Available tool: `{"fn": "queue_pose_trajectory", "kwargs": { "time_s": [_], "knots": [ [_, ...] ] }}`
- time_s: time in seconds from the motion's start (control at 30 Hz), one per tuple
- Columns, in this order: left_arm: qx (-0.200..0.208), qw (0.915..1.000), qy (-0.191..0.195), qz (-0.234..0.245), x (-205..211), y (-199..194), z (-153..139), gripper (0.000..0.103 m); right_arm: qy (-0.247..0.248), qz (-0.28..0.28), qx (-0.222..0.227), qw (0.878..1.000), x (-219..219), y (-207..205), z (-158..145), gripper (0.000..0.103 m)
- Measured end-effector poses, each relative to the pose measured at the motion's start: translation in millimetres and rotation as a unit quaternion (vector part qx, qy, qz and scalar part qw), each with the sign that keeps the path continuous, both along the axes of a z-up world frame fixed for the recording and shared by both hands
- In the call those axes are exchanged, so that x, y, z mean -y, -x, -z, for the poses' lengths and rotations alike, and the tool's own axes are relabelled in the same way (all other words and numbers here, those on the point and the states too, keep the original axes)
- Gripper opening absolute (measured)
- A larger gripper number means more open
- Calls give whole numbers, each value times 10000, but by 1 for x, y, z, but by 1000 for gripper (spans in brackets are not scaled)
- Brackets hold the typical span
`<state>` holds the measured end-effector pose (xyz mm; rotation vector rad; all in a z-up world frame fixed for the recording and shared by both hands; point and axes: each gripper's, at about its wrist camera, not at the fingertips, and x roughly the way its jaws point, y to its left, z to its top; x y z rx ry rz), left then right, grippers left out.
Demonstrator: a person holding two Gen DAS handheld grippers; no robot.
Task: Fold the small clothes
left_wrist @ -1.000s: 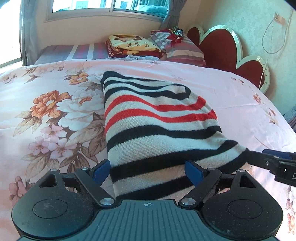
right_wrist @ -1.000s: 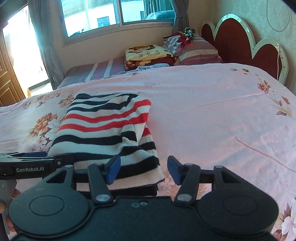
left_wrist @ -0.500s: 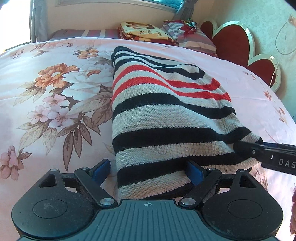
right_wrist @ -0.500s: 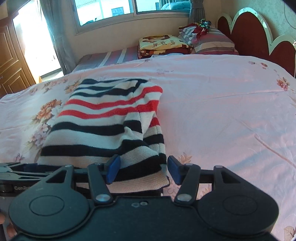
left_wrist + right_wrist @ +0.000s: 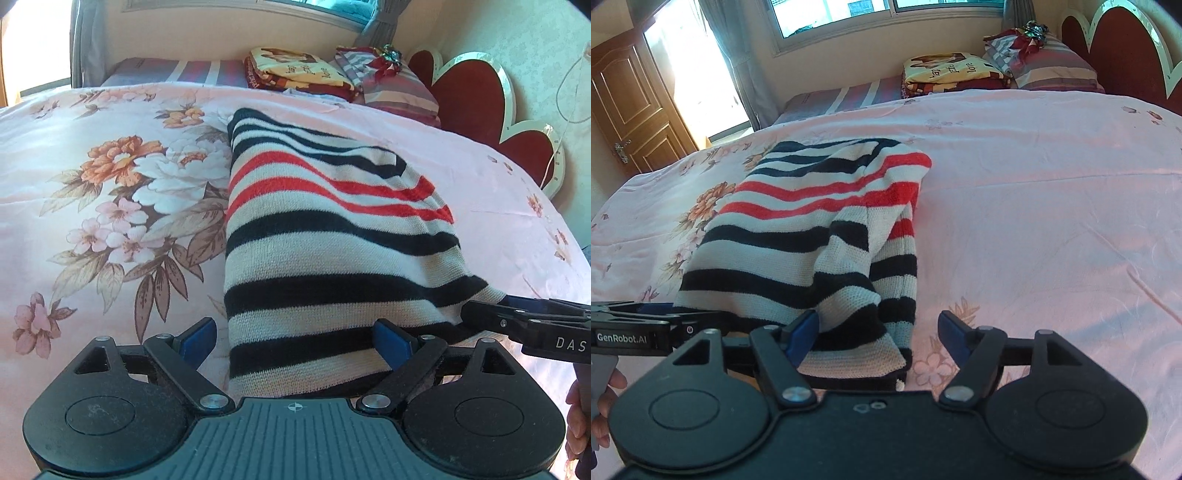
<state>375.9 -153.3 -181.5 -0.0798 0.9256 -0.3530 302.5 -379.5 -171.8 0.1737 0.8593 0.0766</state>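
The striped sweater [image 5: 332,258] lies on the bed [image 5: 92,229] (pink, floral). Both the left gripper [image 5: 295,338] and right gripper [image 5: 877,328] sit at its near hem, fingers apart, the hem lying between them.

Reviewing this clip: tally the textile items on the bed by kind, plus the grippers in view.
Striped sweater: 1
Folded blanket: 1
Striped pillow: 1
Floral bedsheet: 1
Grippers: 2, left gripper and right gripper
Total: 6
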Motion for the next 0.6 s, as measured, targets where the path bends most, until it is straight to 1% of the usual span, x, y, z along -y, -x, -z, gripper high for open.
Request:
{"fn": "queue_pose_trajectory", "kwargs": {
  "time_s": [0.1,0.17,0.27,0.3,0.33,0.43,0.5,0.6],
  "knots": [
    [220,9997,33,66,-2,-5,-14,91,-86,49,96,9999,5,-1,-11,77],
    [284,9995,120,48,-5,-11,-19,91,-210,101,155,9996,9,-5,-18,81],
    [191,9993,313,-121,-12,-29,-19,92,-208,139,185,9995,9,-17,-23,87],
    [151,9991,354,-171,-13,-35,-18,93,-193,147,187,9995,8,-23,-23,88],
    [112,9990,388,-197,-14,-39,-16,93,-203,155,183,9995,8,-29,-23,88],
    [-15,9989,432,-180,-11,-54,-7,93,-282,117,86,9995,5,-46,-19,95],
    [-95,9989,439,-109,-7,-62,-1,94,-280,163,22,9995,4,-57,-15,95],
    [-258,9977,626,-9,-4,-73,11,95,-344,230,-129,9991,6,-72,-5,95]
  ]
}}
